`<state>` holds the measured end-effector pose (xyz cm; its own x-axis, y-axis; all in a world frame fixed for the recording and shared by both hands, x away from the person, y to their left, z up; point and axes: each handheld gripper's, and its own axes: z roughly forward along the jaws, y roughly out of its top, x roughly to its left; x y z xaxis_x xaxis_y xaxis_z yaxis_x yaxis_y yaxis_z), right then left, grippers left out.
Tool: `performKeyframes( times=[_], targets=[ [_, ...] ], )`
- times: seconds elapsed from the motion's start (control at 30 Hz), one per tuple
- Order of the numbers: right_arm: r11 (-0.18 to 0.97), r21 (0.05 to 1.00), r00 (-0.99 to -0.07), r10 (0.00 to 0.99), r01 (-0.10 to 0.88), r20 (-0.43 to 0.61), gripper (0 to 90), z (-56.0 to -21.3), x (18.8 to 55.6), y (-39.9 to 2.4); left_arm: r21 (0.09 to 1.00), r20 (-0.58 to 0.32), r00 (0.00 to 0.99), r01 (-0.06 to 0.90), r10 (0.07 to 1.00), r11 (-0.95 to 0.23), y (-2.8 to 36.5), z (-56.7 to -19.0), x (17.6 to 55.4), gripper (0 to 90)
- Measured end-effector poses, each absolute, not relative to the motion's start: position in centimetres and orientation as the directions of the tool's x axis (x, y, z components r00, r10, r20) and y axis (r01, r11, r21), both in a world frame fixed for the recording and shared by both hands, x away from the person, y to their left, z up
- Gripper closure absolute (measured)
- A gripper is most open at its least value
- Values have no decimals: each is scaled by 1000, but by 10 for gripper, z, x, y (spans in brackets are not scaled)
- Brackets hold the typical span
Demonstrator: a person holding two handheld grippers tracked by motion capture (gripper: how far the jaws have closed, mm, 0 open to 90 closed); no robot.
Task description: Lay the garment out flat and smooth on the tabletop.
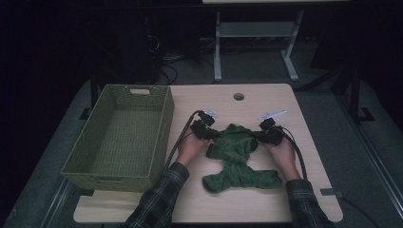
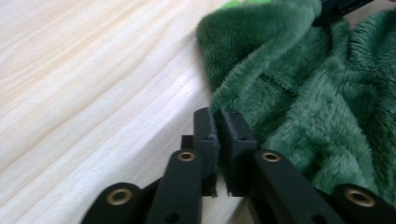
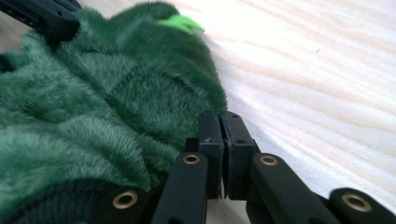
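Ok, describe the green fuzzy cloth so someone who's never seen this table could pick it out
On the light wooden table, right of the woven basket, lies the crumpled green cloth between the person's two hands. It is dark green and fleecy, the one soft thing there, with the left gripper and right gripper at its upper corners.

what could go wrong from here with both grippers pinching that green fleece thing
1. Both the left gripper and the right gripper are shut on only the thin edge of the green fleece garment, so the plush fabric may slip out when lifted.
2. The garment's lower half lies bunched on the table; it may hang twisted rather than spread.
3. The wicker basket stands close on the left; a swinging garment could catch its rim.
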<state>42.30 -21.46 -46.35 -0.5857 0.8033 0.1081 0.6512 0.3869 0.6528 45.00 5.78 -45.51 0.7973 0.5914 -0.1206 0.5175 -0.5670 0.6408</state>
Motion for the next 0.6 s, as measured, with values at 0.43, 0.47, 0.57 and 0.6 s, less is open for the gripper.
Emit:
performKeyframes(
  times=[0.43,0.47,0.57,0.6],
  targets=[
    [271,758,-560,816,593,146,886,-441,424,-234,751,-76,754,474,653,-460,63,-439,458,894],
    [269,747,-556,816,608,158,886,-442,427,-235,756,-73,750,472,658,-454,61,-439,460,895],
    [272,733,-541,827,624,155,886,-447,434,-237,753,-69,742,478,667,-453,57,-444,466,895],
    [278,728,-540,829,627,148,886,-449,436,-236,747,-69,739,484,670,-456,55,-447,467,895]
  ],
)
